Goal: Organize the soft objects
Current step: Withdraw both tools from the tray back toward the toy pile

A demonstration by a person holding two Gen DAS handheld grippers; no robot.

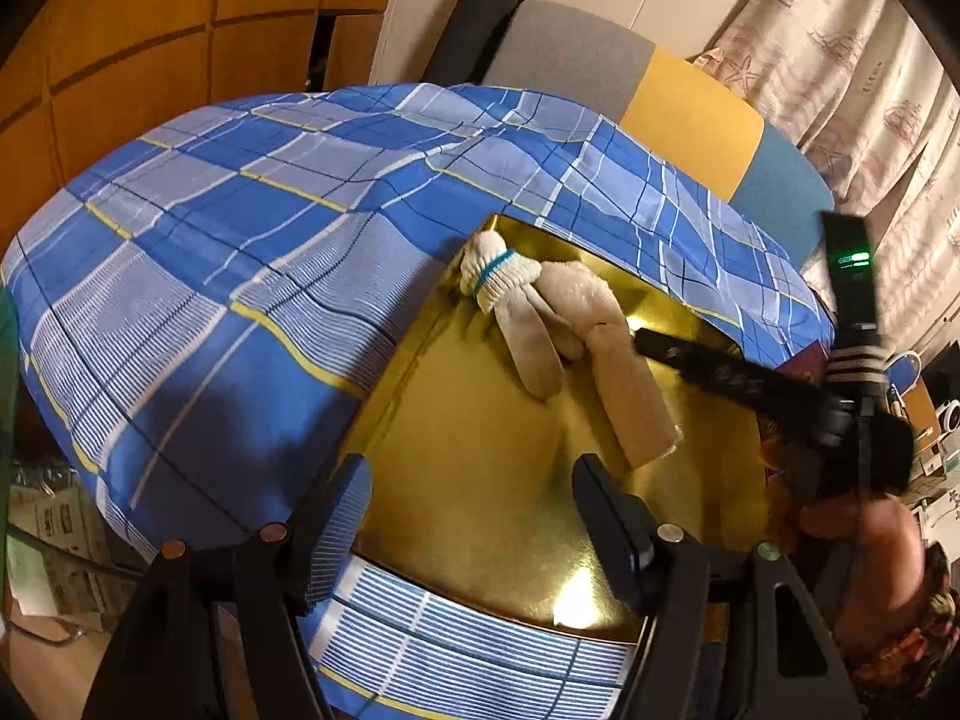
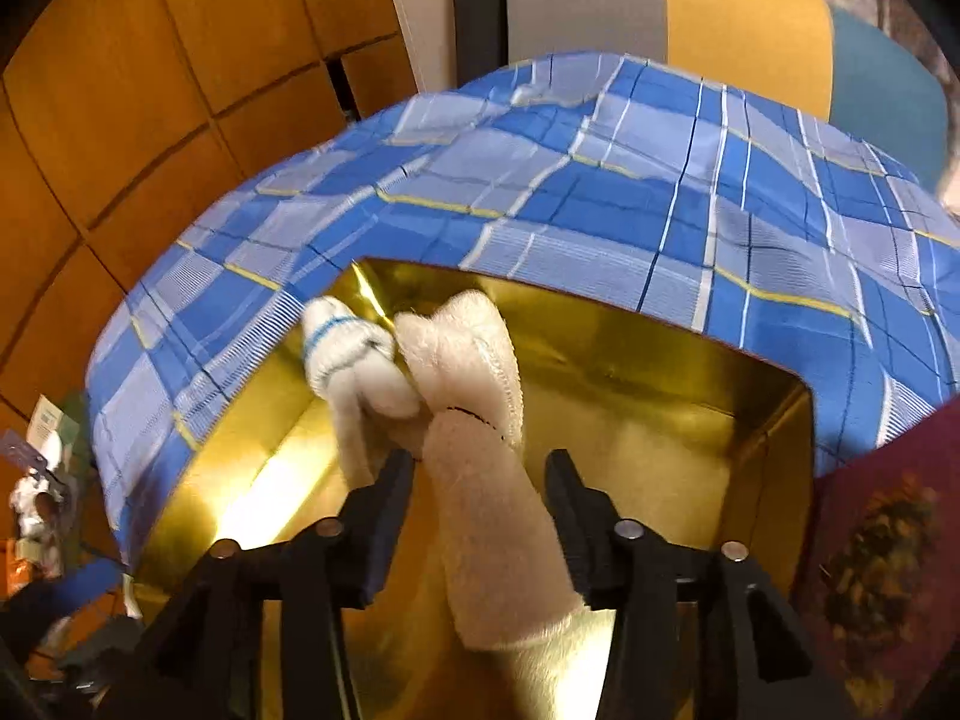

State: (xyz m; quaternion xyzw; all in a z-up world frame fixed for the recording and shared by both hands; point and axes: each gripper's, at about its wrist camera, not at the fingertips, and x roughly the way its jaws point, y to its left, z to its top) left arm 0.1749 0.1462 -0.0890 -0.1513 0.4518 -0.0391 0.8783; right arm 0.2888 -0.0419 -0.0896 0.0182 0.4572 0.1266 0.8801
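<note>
Gold tray (image 2: 660, 420), centre frame: held knit glove (image 2: 348, 354) and fleece sock (image 2: 480, 480); right gripper (image 2: 480, 474) spread, sock unpinched; left gripper (image 1: 474, 498) spread, empty; sorting apparently near done.

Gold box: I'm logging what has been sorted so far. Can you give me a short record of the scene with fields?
container: gold box, open, on a blue plaid cloth
contents: white knit glove with blue cuff stripe; fluffy cream sock
arrangement: glove and sock touch, side by side
right tongs: open, astride the sock
left tongs: open, empty, over the box's near edge
</note>
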